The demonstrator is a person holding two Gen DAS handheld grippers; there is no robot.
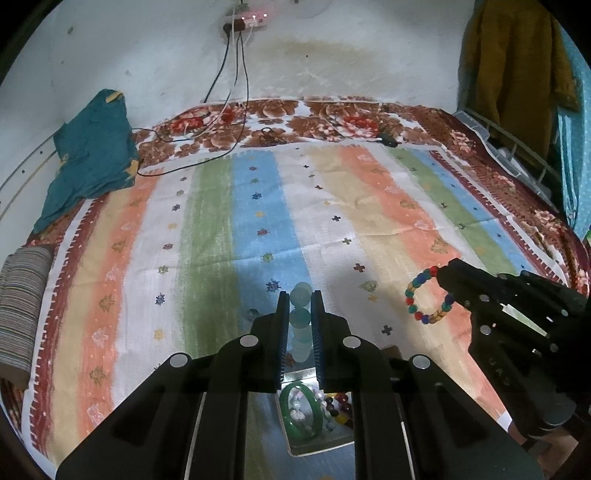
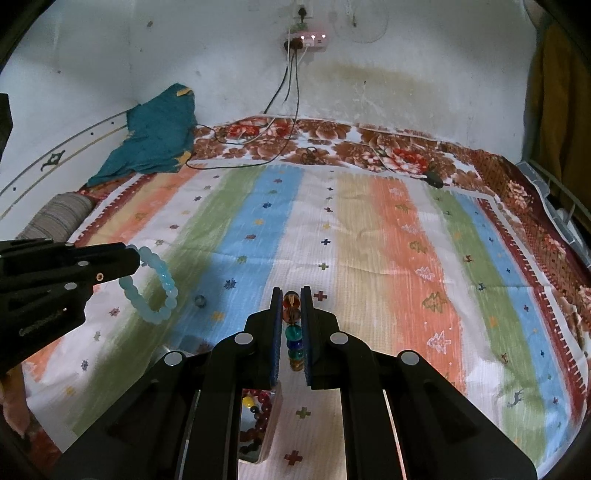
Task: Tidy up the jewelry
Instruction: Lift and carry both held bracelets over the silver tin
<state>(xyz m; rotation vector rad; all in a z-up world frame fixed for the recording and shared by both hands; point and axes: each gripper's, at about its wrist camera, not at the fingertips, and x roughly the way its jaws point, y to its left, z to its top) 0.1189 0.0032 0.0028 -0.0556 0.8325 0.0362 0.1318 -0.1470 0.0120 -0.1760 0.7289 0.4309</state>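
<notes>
My left gripper (image 1: 300,295) is shut on a pale blue bead bracelet (image 1: 301,325), held above the striped bedspread; the bracelet hangs as a ring in the right wrist view (image 2: 155,288), where the left gripper (image 2: 135,258) shows too. My right gripper (image 2: 291,291) is shut on a multicoloured bead bracelet (image 2: 293,332), which shows as a ring in the left wrist view (image 1: 430,297) with the right gripper (image 1: 445,273) holding it. Below the left gripper sits a jewelry box (image 1: 321,445) holding a green bangle (image 1: 299,410) and dark beads (image 1: 338,404). The box also shows in the right wrist view (image 2: 271,417).
A striped bedspread (image 1: 258,229) covers the bed. A teal cloth (image 1: 92,155) and a striped pillow (image 1: 22,306) lie at the left. Cables (image 1: 229,122) run from a wall socket strip (image 1: 251,18). A loose bead (image 2: 200,301) lies on the spread.
</notes>
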